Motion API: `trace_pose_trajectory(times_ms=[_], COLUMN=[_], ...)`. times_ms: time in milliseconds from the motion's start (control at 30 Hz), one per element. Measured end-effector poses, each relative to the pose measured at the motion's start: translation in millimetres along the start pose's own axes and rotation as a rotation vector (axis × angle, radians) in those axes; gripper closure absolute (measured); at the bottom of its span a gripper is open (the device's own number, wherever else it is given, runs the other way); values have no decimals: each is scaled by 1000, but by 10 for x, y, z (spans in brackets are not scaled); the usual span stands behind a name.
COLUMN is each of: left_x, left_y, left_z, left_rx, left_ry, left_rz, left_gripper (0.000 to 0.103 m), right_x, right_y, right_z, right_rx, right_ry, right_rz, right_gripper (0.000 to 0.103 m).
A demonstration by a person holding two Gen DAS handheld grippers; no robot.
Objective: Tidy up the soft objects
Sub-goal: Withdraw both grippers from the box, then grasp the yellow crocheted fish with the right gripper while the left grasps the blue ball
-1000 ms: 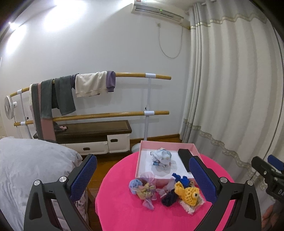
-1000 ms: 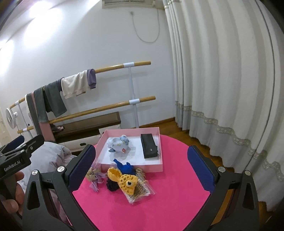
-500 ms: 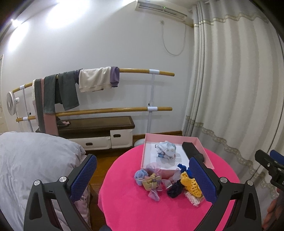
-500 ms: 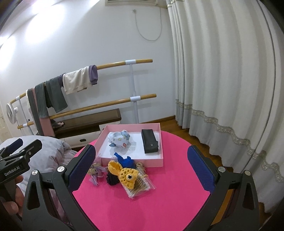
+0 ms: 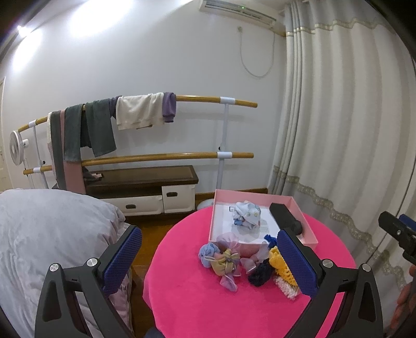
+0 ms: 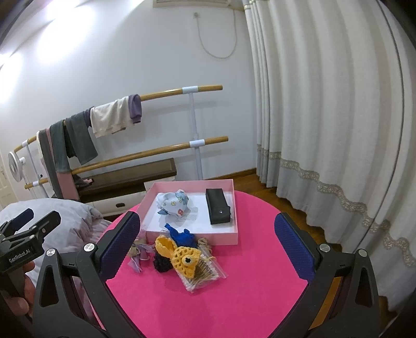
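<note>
Your left gripper point(image 5: 209, 257) and right gripper point(image 6: 208, 241) hover side by side above the pink table point(image 6: 234, 299) — jaws spread wide, empty — facing soft objects point(image 6: 182, 256) heaped just beside the pink box point(image 6: 192, 235).

Both fisheye views are evenly lit and sharp, with bright glare patches high on the white wall point(image 5: 85, 23), soft shadows under the things on the table point(image 6: 234, 299), bowed lines and dark vignetted corners.
</note>
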State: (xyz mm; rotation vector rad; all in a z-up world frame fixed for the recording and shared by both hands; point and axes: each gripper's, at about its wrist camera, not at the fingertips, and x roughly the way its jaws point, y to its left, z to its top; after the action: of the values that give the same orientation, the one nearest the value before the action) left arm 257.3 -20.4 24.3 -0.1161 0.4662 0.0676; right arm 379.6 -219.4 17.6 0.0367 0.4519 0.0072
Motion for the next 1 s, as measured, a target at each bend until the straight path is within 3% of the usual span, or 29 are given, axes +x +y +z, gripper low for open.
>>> trace_pose_trajectory(times_ms=[233,533,1000], left_x=[283,935,1925], left_y=[19,-58,-58], left_z=[-69,-189,-321], left_rx=[5,31,7], left_ry=[74,221,344], left_rz=[10,29,3], left_gripper=[0,0,0], right_x=[285,841,1533], right_y=[-45,-29,25], right_z=[-117,-418,-716], right_rx=[-14,-32,-36], right_ry=[78,233,381], right_rz=[13,56,98], right_gripper=[0,0,0])
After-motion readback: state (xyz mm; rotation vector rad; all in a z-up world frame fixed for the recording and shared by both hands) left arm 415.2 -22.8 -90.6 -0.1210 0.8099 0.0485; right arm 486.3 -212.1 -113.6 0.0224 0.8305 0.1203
